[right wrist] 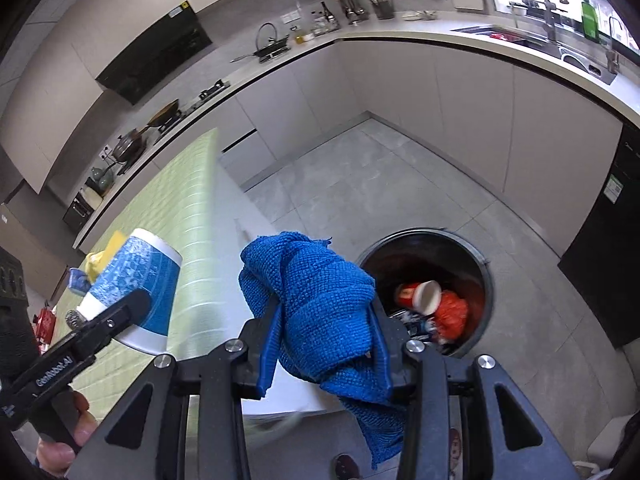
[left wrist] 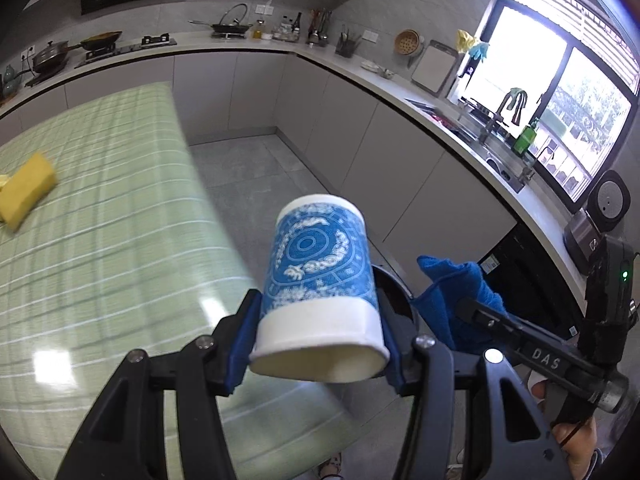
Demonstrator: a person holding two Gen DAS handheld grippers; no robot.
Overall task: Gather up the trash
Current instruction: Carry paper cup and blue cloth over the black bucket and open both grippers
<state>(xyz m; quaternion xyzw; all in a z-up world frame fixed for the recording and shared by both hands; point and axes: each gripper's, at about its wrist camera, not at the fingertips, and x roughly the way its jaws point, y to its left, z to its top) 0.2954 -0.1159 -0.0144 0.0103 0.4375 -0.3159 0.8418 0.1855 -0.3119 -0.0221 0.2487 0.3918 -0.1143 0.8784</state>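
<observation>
Left gripper [left wrist: 316,344] fingers clamp paper cup [left wrist: 320,272]; right gripper [right wrist: 326,344] fingers pinch blue cloth [right wrist: 316,304] near bin [right wrist: 472,248].

Your left gripper [left wrist: 316,316] points steeply downward, its blue pads pressed on the sides of the paper cup [left wrist: 320,280]. Your right gripper [right wrist: 324,336], just beside it, is clamped on the bunched blue cloth [right wrist: 316,304].
</observation>
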